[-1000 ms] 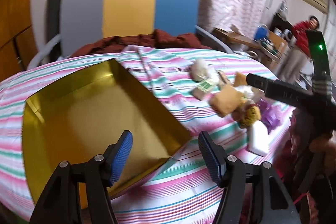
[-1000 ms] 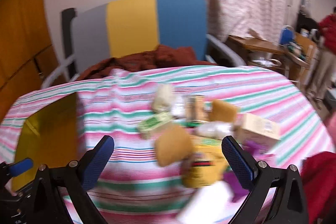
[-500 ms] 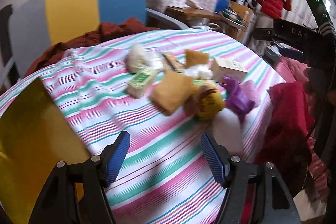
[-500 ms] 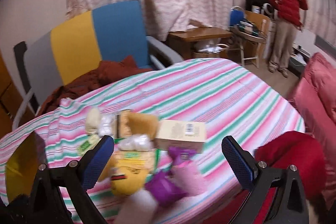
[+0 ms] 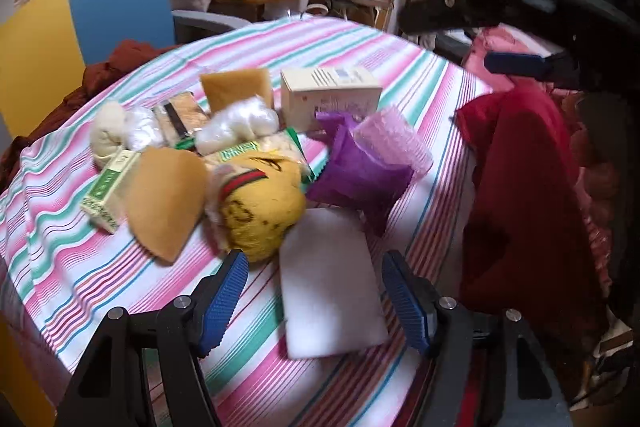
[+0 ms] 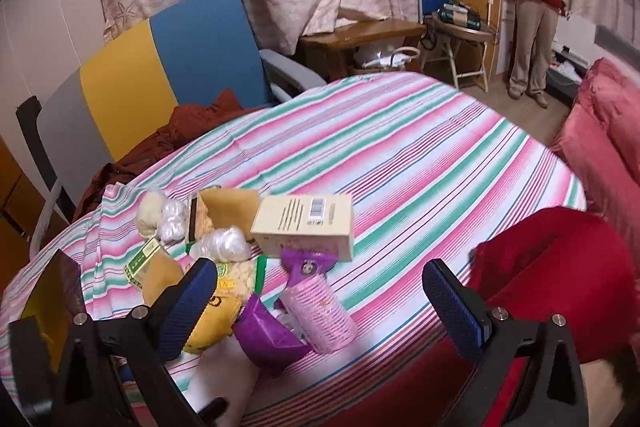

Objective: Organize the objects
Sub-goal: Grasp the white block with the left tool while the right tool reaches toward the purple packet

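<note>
**Lining up on the white pad**

My left hand-held gripper [image 5: 310, 301] hangs wide open and empty over the flat white rectangular foam pad [image 5: 330, 283], which lies at the near edge of the striped-cloth counter [image 5: 400, 67]. I'd straddle its narrow width squarely before closing. My right hand-held gripper [image 6: 332, 307] is also wide open, holding nothing.

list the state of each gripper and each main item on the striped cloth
left gripper: open, empty, around the flat white foam pad
right gripper: open, empty
cream cardboard box: closed, on its side
pink ribbed roller: lying down
gold tin box: open
</note>
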Demonstrator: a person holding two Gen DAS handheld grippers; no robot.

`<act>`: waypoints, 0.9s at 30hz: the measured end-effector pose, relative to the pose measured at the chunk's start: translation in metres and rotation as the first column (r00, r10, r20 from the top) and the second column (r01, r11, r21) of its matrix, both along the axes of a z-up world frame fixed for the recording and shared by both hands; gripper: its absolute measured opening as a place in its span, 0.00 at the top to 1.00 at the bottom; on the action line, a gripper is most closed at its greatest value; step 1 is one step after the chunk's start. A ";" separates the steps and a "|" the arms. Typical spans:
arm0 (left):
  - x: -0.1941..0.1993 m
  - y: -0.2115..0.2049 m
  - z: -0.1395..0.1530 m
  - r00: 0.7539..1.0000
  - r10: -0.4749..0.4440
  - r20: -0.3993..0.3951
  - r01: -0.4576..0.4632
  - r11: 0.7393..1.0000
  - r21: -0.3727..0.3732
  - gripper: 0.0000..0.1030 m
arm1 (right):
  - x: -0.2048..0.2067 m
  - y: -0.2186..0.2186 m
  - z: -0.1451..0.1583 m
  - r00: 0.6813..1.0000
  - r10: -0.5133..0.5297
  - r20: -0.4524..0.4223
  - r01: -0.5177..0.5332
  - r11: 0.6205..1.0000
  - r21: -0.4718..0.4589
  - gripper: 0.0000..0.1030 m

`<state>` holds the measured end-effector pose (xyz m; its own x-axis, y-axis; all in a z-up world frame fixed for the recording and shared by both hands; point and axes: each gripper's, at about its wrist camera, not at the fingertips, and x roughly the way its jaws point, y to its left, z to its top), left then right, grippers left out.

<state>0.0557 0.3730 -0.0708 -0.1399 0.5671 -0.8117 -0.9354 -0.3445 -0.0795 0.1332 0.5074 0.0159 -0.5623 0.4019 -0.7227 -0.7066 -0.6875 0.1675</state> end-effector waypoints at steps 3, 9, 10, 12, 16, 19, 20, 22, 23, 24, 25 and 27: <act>0.001 0.007 -0.011 1.000 -0.012 0.000 0.012 0.999 -0.036 0.31 | -0.002 0.003 -0.007 1.000 0.018 0.003 -0.018 0.999 -0.040 0.00; 0.002 0.003 -0.027 0.999 -0.028 0.021 0.029 0.999 -0.028 0.43 | -0.003 0.007 -0.014 1.000 0.019 0.005 -0.018 0.997 -0.080 0.00; 0.003 -0.001 -0.026 0.999 -0.032 0.015 0.032 0.999 -0.027 0.44 | -0.005 0.007 -0.015 1.000 0.023 0.010 -0.022 0.996 -0.083 0.00; 0.002 -0.009 -0.026 0.999 -0.033 0.018 0.034 0.999 -0.017 0.45 | -0.009 0.006 -0.016 0.999 0.039 0.027 -0.037 0.996 -0.081 0.00; -0.001 -0.035 -0.024 0.999 -0.019 0.026 0.019 1.000 0.000 0.45 | -0.021 -0.005 -0.017 0.988 0.131 0.082 -0.127 0.990 -0.053 0.00; -0.003 -0.060 -0.024 1.000 -0.001 0.010 0.001 1.000 0.002 0.45 | -0.039 -0.021 -0.022 0.942 0.290 0.170 -0.285 0.957 -0.051 0.00; -0.004 -0.068 -0.024 1.000 0.009 0.012 -0.009 1.000 0.003 0.45 | -0.043 -0.026 -0.025 0.923 0.328 0.199 -0.324 0.945 -0.054 0.00; -0.007 -0.085 -0.022 0.999 0.030 0.012 -0.030 1.000 0.003 0.45 | -0.054 -0.039 -0.032 0.872 0.403 0.279 -0.404 0.913 -0.056 0.01; -0.009 -0.093 -0.021 0.999 0.047 0.013 -0.047 0.999 0.002 0.45 | -0.057 -0.043 -0.035 0.852 0.426 0.305 -0.430 0.901 -0.055 0.02; -0.010 -0.100 -0.022 0.998 0.059 0.018 -0.059 0.998 0.004 0.45 | -0.060 -0.048 -0.037 0.829 0.449 0.334 -0.459 0.887 -0.053 0.07; -0.012 -0.106 -0.021 0.997 0.074 0.025 -0.074 0.997 0.008 0.45 | -0.064 -0.053 -0.040 0.800 0.470 0.372 -0.489 0.871 -0.047 0.10; -0.014 -0.119 -0.021 0.996 0.091 0.024 -0.091 0.996 0.012 0.45 | -0.072 -0.059 -0.049 0.737 0.496 0.459 -0.538 0.842 -0.046 0.12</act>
